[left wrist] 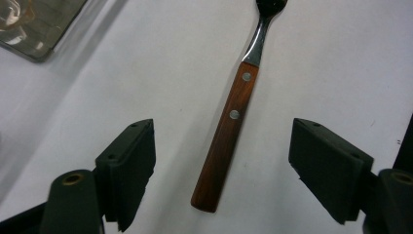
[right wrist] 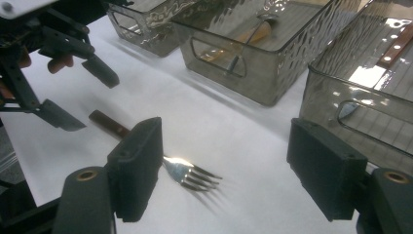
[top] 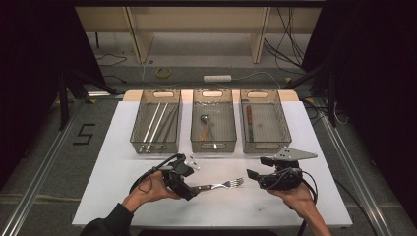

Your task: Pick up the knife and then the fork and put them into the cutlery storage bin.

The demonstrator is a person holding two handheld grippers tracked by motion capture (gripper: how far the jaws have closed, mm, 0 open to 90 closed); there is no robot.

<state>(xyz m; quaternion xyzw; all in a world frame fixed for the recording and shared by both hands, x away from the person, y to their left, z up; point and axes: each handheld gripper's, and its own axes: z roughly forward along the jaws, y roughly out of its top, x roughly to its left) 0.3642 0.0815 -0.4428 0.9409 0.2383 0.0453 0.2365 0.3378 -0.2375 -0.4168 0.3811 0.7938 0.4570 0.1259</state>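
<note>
A fork (top: 220,185) with a brown wooden handle lies flat on the white table (top: 123,147), tines pointing right. My left gripper (top: 193,191) is low over the handle end and open. In the left gripper view the handle (left wrist: 226,141) lies between the two pads with a clear gap on each side of it, the left gripper (left wrist: 224,126) touching nothing. My right gripper (top: 257,168) is open just right of the tines, nothing between its jaws. From the right gripper (right wrist: 225,126) view, the tines (right wrist: 192,178) lie ahead on the table, with the left gripper (right wrist: 90,100) behind them.
Three clear bins stand in a row at the back of the table. The left bin (top: 134,129) holds long metal sticks, the middle bin (top: 213,146) a wooden-handled utensil, the right bin (top: 266,146) a wooden-handled knife. Dark floor surrounds the table.
</note>
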